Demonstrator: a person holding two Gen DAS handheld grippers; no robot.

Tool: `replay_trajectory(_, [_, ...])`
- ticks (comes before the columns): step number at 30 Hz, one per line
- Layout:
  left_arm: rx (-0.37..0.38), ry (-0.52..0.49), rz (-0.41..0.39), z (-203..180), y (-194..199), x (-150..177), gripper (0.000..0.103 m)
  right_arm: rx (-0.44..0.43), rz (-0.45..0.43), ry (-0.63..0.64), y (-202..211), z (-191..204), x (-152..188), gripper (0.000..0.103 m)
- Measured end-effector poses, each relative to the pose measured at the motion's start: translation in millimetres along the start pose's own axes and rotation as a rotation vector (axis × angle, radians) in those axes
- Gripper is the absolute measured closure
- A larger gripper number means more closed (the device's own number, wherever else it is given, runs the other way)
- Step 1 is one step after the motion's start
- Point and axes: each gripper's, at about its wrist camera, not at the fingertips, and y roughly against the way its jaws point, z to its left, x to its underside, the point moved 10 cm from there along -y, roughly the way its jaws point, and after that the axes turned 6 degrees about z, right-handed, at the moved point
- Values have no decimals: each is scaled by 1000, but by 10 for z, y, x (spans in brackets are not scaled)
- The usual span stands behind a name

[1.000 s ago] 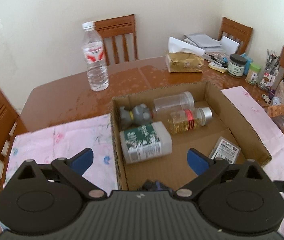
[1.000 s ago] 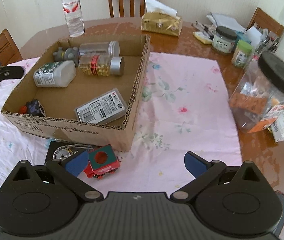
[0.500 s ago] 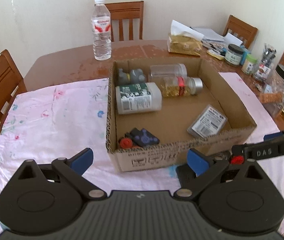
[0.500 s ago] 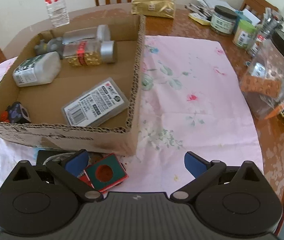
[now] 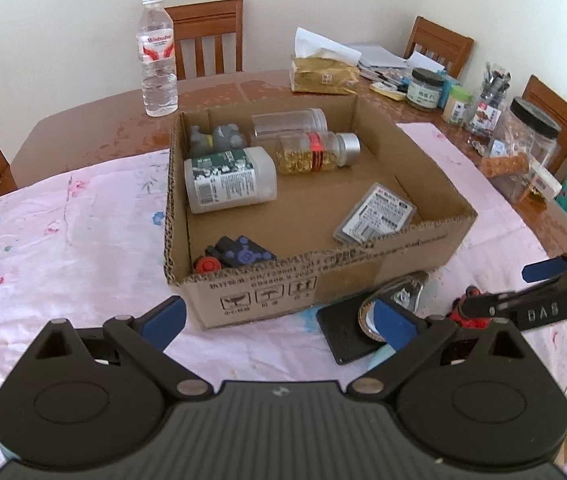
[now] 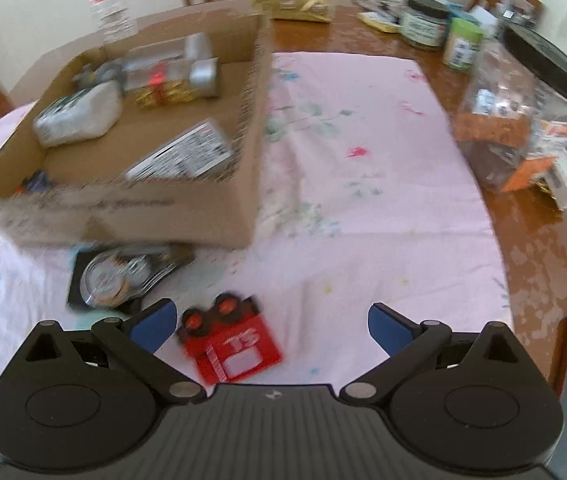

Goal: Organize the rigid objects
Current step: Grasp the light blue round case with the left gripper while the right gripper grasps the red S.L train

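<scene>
From my left wrist camera, a cardboard box sits in the middle of the table, on a pink flowered cloth. Inside lie a white bottle, a capsule jar, a clear jar, a grey figure, a flat packet and a dark toy. My left gripper hovers before the box's near wall, jaws wide apart and empty. A tape measure on a black pad waits outside, near the right corner.

From my right wrist camera, blurred, my right gripper hangs low over a red toy truck on the cloth, jaws spread and empty, the truck beside the left finger. I judge it is next for the box.
</scene>
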Motion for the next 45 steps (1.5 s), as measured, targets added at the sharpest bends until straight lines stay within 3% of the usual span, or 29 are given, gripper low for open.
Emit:
replay_trajectory(5, [-11,20,21,-40,14,121,3,-4,22,141,-124,171,169,0])
replay_trajectory(11, [-41,62,59,-197,-17,281,3,19,15,212,-283,50,200,0])
replay_trajectory(27, [-87,201,140,-810,-553,559,3,-105,-64,414,-250,-132,229,0])
replay_trajectory(35, [-160,253,157,-691,-547,733,3,-128,-76,457,-226,-124,248,0])
replay_trajectory(45, [-284,373,182,-239,-317,1021,3,-138,-76,480,-244,-112,220,0])
